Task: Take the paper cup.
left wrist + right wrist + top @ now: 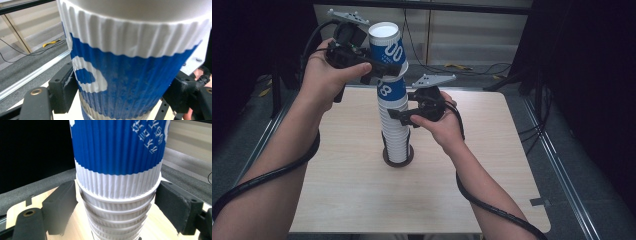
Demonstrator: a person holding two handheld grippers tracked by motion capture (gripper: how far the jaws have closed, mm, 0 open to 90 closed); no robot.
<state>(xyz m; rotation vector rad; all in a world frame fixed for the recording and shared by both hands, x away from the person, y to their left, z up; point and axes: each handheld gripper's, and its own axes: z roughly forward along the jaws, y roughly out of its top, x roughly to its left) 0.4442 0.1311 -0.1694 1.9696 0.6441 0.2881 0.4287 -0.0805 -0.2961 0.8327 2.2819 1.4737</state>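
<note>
the fingers [62,87] of the left gripper [379,70] are pressed against the ribbed blue wall of the top cup [387,47], one pad on each side, so that gripper is clamped on it; the right gripper [404,116] sits lower, its pads [61,206] bracketing the stack of cups [396,132] just under a rolled rim, and from its own view they look close to the rims but i can't tell whether they are actually squeezing or only standing by. the stack stands upside down near the middle of the wooden table [352,200], on a dark round base [398,159], with the top cup tilted a little off the column's line. to do this well i'd say the lower hand has to pin the stack firmly first (otherwise two or three cups will likely come away together), then the upper hand should lift straight along the stack's axis with a slight twist, not sideways, since a sideways pull on a column this tall could topple it. a gentle squeeze is enough; paper walls crush easily.
</note>
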